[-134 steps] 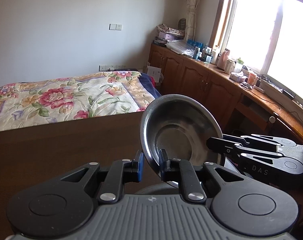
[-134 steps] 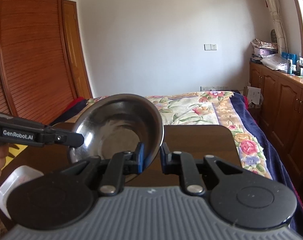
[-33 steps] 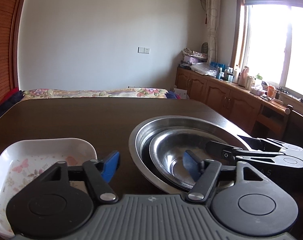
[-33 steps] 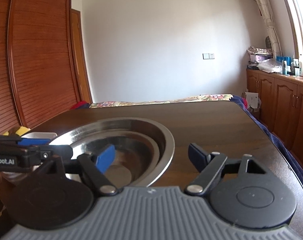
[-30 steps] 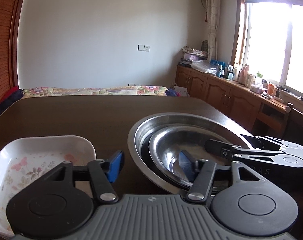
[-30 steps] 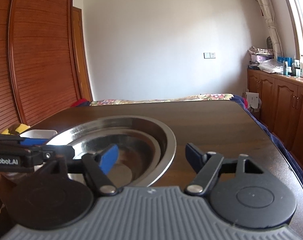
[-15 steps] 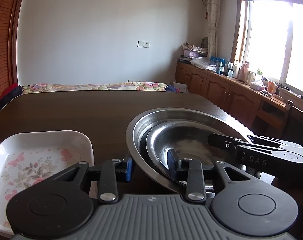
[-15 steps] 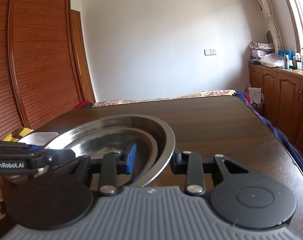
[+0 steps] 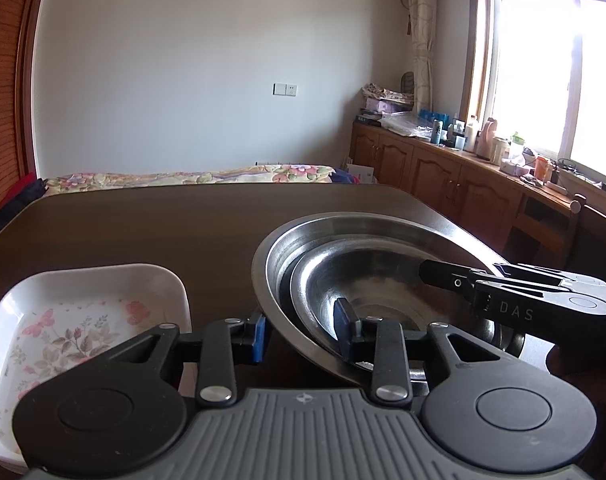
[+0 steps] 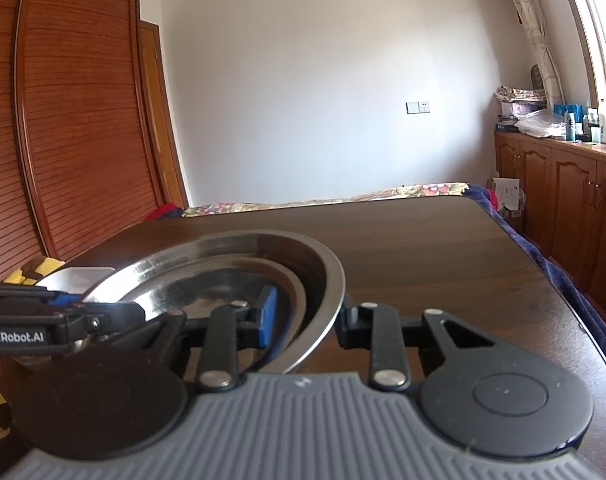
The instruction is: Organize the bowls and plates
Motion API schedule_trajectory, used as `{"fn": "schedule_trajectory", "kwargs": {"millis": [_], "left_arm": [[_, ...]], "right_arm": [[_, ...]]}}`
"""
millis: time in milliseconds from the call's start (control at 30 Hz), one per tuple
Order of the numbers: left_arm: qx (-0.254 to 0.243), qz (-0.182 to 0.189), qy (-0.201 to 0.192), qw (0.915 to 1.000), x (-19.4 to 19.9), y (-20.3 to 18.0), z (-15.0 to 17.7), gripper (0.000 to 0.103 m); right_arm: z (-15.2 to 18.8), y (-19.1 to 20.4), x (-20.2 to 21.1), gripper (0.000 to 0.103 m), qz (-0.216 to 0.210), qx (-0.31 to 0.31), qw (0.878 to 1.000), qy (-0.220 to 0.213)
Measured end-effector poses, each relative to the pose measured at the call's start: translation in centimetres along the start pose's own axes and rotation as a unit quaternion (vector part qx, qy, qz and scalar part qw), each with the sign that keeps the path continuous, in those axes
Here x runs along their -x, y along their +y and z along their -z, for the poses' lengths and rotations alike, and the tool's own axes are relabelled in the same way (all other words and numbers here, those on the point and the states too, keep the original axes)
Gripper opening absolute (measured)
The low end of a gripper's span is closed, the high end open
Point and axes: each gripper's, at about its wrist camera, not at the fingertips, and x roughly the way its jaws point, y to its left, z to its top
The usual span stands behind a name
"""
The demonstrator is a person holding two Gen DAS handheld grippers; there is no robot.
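tongs on the left point(image 9: 303, 336) pinch the near rim of the big steel bowl point(image 9: 279, 264) (small bowl point(image 9: 383, 280) nested inside), right tongs point(image 10: 309, 320) pinching its opposite rim; both bowls tilt just above the dark table point(image 9: 143, 224), white floral dish point(image 9: 63, 320) beside.

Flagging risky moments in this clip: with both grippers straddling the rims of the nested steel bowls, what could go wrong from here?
1. The left gripper and right gripper each straddle the large steel bowl rim; an uneven lift could tilt it and slide out the smaller steel bowl.
2. The white floral square dish sits close beside the left gripper; a sideways move might knock it.
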Motion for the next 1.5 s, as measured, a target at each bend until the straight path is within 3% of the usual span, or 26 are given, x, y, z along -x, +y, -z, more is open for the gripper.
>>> {"fn": "schedule_trajectory", "kwargs": {"millis": [167,667,1500], "left_arm": [[-0.005,0.001,-0.014,0.9999,1.0,0.0,0.1,0.035],[0.002,-0.007,-0.04,0.9992,4.6,1.8,-1.2,0.035],[0.05,-0.076,-0.057,0.9942,9.3,10.5,-1.4,0.035]], "right_arm": [[-0.5,-0.1,0.5,0.03,-0.002,-0.022,1.0,0.001],[-2.1,1.8,0.4,0.03,-0.027,-0.005,1.0,-0.011],[-3.2,10.4,-2.4,0.03,-0.103,0.045,0.994,0.01]]}}
